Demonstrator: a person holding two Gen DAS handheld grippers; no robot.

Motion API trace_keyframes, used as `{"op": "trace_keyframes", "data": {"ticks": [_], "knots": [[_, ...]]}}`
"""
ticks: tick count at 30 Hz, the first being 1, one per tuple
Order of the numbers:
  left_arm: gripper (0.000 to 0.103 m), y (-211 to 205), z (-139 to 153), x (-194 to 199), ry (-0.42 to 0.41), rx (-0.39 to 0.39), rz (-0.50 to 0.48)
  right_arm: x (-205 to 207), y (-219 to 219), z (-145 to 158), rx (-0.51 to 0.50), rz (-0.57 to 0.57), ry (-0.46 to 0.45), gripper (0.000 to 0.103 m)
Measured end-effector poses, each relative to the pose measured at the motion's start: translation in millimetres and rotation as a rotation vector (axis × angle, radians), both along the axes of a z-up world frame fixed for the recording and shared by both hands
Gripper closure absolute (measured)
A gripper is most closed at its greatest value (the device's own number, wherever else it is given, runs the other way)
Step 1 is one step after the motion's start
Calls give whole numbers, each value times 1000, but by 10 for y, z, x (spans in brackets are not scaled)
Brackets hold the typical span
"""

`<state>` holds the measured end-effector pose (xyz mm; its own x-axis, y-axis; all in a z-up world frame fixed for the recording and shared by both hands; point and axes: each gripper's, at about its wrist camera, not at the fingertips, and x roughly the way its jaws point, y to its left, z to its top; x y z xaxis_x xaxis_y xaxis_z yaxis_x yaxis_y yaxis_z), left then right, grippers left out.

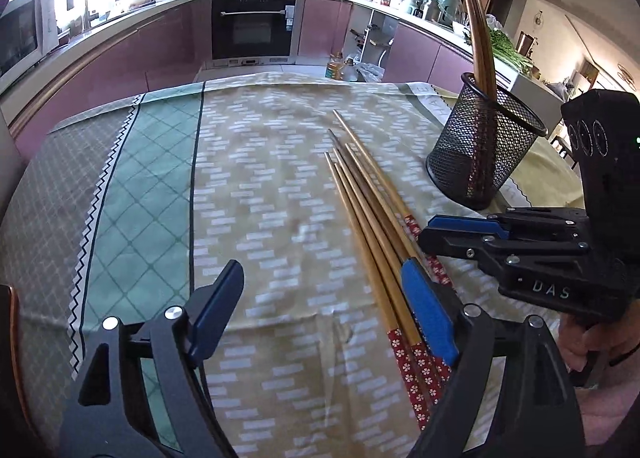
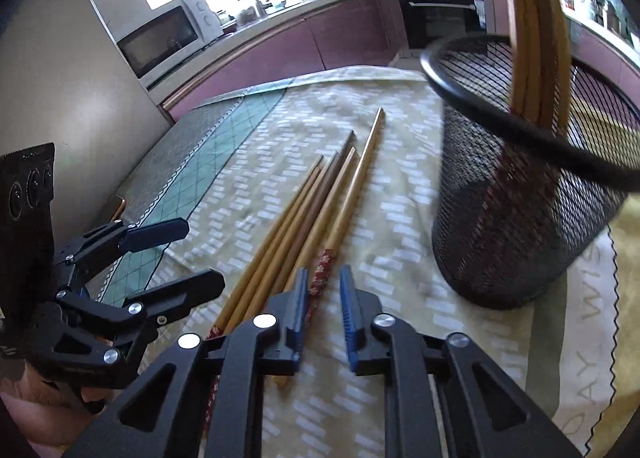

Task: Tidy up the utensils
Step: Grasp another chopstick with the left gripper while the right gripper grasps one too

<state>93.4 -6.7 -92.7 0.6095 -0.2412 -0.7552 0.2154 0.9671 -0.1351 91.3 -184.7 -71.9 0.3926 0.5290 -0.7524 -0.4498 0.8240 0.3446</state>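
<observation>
Chopsticks (image 1: 372,214) lie loose in a bundle on the cloth-covered counter (image 1: 256,194), their red flowered ends toward the cameras. More chopsticks (image 1: 480,50) stand in the black mesh holder (image 1: 484,150), just beside the bundle. Left gripper (image 1: 320,314) has its fingers spread wide, one blue pad (image 1: 430,312) touching the bundle. Right gripper (image 2: 325,312) has its fingers nearly together with nothing between them, the left one resting over the flowered ends

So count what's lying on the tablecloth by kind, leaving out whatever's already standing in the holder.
Loose chopsticks: 6
Black mesh holder: 1
Total: 7
</observation>
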Motion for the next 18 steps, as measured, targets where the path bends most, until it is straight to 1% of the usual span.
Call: {"op": "trace_keyframes", "data": {"ticks": [5, 9, 11, 13, 14, 16, 18], "knots": [[24, -27, -36, 21, 24, -15, -22, -136, -147, 6, 15, -37, 23, 96], [35, -72, -79, 27, 54, -20, -45, -287, -229, -5, 24, -33, 49, 96], [37, -87, -92, 24, 51, -11, -50, -348, -245, 1, 22, -24, 63, 95], [47, -99, -91, 30, 53, -7, -61, -389, -233, 21, 10, -6, 67, 93], [49, -101, -91, 36, 54, -7, -65, -398, -231, 39, 6, -4, 58, 92], [58, -101, -92, 54, 59, -11, -71, -387, -197, 80, -16, -4, 22, 86], [61, -104, -92, 72, 61, -5, -71, -340, -158, 98, -31, -21, -6, 85]]}}
